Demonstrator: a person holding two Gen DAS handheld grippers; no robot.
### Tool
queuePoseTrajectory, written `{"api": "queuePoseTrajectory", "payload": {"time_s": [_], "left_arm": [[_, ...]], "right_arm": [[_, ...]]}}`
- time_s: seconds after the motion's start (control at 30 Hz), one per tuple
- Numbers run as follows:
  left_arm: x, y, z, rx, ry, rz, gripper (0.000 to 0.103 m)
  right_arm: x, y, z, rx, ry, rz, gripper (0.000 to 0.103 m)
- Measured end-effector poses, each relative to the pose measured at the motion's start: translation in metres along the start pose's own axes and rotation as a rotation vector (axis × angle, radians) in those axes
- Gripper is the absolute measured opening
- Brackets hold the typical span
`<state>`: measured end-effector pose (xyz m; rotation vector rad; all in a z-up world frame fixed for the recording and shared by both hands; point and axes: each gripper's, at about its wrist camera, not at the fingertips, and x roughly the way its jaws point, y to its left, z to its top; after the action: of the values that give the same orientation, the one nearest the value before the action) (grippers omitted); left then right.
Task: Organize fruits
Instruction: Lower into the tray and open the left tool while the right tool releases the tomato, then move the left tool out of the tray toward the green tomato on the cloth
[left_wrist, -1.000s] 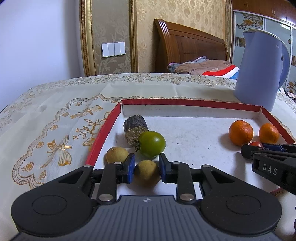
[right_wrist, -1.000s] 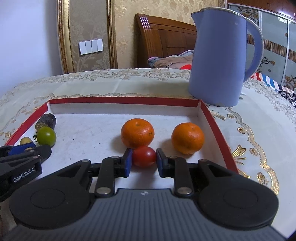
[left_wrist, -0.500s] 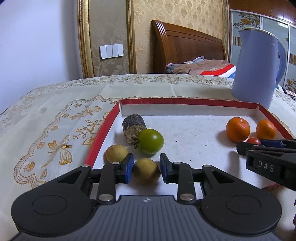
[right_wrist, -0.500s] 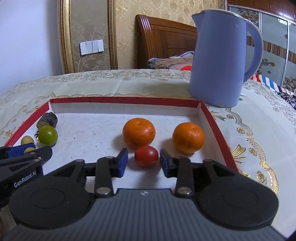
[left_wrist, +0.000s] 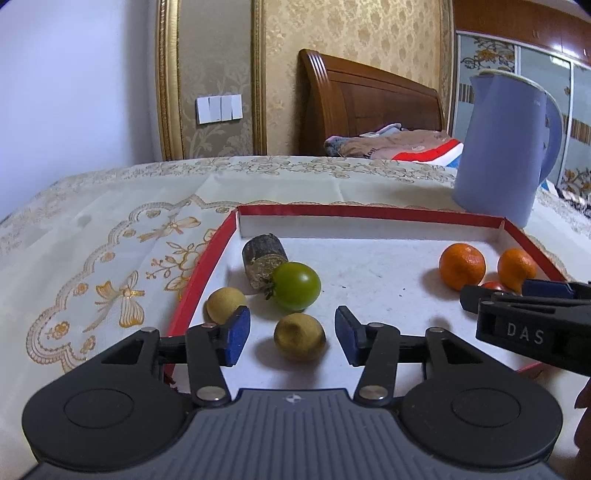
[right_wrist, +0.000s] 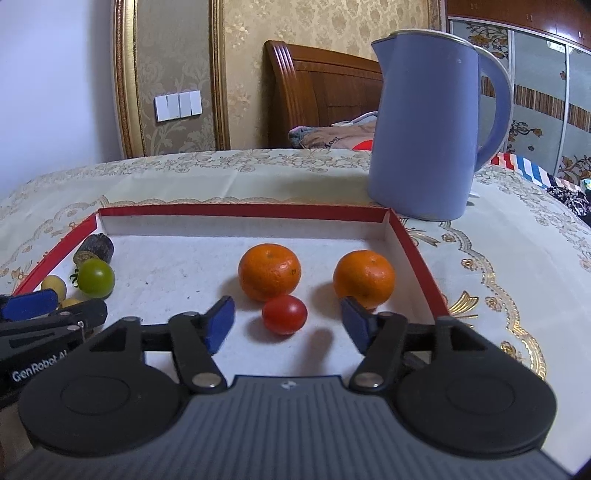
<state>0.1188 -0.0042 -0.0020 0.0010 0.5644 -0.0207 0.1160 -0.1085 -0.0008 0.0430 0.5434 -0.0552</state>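
A red-rimmed white tray lies on the table. In the left wrist view my left gripper has its jaws opening around a small yellow-brown fruit that rests on the tray, pads clear of it. A second yellow fruit, a green tomato and a dark stub lie beside it. In the right wrist view my right gripper has its jaws opening around a red tomato on the tray floor, apart from both pads. Two oranges sit just behind it.
A tall blue kettle stands on the embroidered tablecloth past the tray's far right corner. A wooden headboard and bedding lie beyond the table. Each gripper shows at the edge of the other's view.
Both grippers have let go: the left's pads parted from the yellow-brown fruit, the right's from the red tomato. Both fruits stay on the tray. Neither hand has shifted noticeably.
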Motion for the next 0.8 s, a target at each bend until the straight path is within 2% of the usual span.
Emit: {"api": "queuePoseTrajectory", "payload": {"time_s": [0.13, 0.23, 0.3, 0.37, 0.43, 0.7, 0.77, 0.8], "left_arm": [[-0.001, 0.002, 0.0, -0.006, -0.006, 0.023, 0.055], [-0.004, 0.003, 0.0, -0.012, -0.021, 0.027, 0.055], [-0.006, 0.004, 0.0, -0.016, -0.031, 0.03, 0.055], [-0.008, 0.006, 0.0, -0.024, -0.037, 0.028, 0.055], [-0.009, 0.007, 0.0, -0.034, -0.035, 0.024, 0.056], [-0.013, 0.007, 0.0, -0.033, -0.048, 0.03, 0.057], [-0.014, 0.008, 0.0, -0.035, -0.048, 0.03, 0.061], [-0.014, 0.008, 0.0, -0.036, -0.048, 0.033, 0.068]], "right_arm": [[-0.003, 0.001, -0.001, -0.009, -0.014, -0.006, 0.072], [-0.003, 0.001, -0.002, -0.005, -0.012, -0.002, 0.072], [-0.005, 0.0, -0.002, -0.001, -0.018, -0.002, 0.075], [-0.008, -0.001, -0.003, 0.005, -0.032, -0.008, 0.084], [-0.01, -0.002, -0.004, 0.007, -0.039, -0.009, 0.088], [-0.014, -0.004, -0.006, 0.019, -0.048, -0.017, 0.092], [-0.016, -0.004, -0.007, 0.023, -0.059, -0.021, 0.095], [-0.017, -0.004, -0.007, 0.025, -0.064, -0.023, 0.096]]}}
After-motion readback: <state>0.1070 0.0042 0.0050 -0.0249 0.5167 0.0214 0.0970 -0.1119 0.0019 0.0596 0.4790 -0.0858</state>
